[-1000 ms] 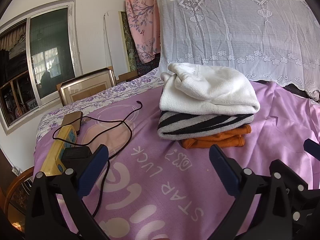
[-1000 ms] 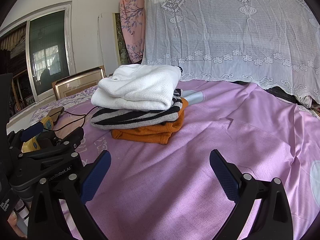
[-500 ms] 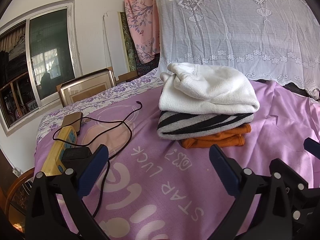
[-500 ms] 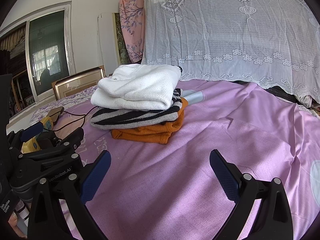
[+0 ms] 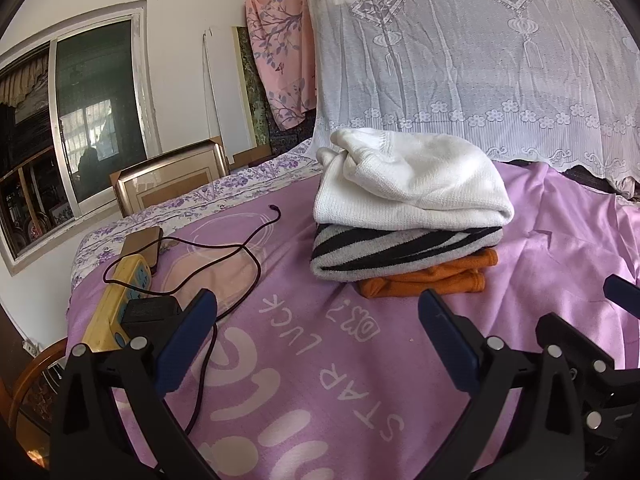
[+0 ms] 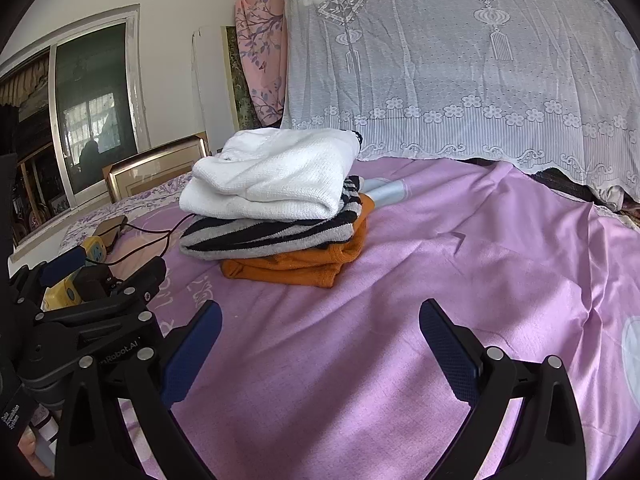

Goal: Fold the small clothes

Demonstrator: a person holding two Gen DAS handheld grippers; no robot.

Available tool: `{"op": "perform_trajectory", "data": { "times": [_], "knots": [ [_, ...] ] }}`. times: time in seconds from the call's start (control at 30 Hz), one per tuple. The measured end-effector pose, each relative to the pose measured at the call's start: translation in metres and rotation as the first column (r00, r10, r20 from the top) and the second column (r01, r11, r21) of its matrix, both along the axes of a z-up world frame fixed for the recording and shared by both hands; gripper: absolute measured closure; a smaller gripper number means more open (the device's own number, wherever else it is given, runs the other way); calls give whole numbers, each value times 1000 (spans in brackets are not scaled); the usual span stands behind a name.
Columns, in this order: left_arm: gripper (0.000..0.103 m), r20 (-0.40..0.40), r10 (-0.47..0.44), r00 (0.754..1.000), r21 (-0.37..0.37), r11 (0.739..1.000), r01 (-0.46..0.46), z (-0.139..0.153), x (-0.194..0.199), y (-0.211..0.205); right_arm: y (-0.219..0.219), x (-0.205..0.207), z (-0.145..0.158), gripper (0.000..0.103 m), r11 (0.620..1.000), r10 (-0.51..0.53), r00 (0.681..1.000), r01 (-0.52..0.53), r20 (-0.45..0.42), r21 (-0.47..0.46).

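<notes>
A stack of three folded clothes sits on the purple bedspread (image 5: 320,360): a white knit (image 5: 412,180) on top, a black-and-grey striped one (image 5: 392,250) in the middle, an orange one (image 5: 432,280) at the bottom. The stack also shows in the right wrist view, with the white knit (image 6: 276,176), the striped one (image 6: 272,236) and the orange one (image 6: 296,268). My left gripper (image 5: 318,340) is open and empty, short of the stack. My right gripper (image 6: 320,344) is open and empty over the bare bedspread (image 6: 440,260), to the right of the left gripper (image 6: 80,300).
A yellow power strip (image 5: 116,304) with a black plug, a dark cable (image 5: 224,256) and a brown phone-like device (image 5: 142,242) lie at the bed's left edge. A framed picture (image 5: 172,176) leans behind. A white lace curtain (image 5: 480,60) hangs at the back.
</notes>
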State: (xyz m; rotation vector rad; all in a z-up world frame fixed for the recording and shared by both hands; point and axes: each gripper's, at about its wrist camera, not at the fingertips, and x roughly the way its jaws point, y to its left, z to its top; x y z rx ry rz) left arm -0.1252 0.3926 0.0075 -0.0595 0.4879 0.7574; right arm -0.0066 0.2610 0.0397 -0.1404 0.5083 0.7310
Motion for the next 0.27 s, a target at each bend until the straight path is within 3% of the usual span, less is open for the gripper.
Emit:
{"op": "perform_trajectory", "data": {
  "times": [0.27],
  "knots": [
    [4,6,14,1000,-37,999,-14,0,0,9,0,-1,1,3,1000,-2,1000,2,1,1]
  ]
}}
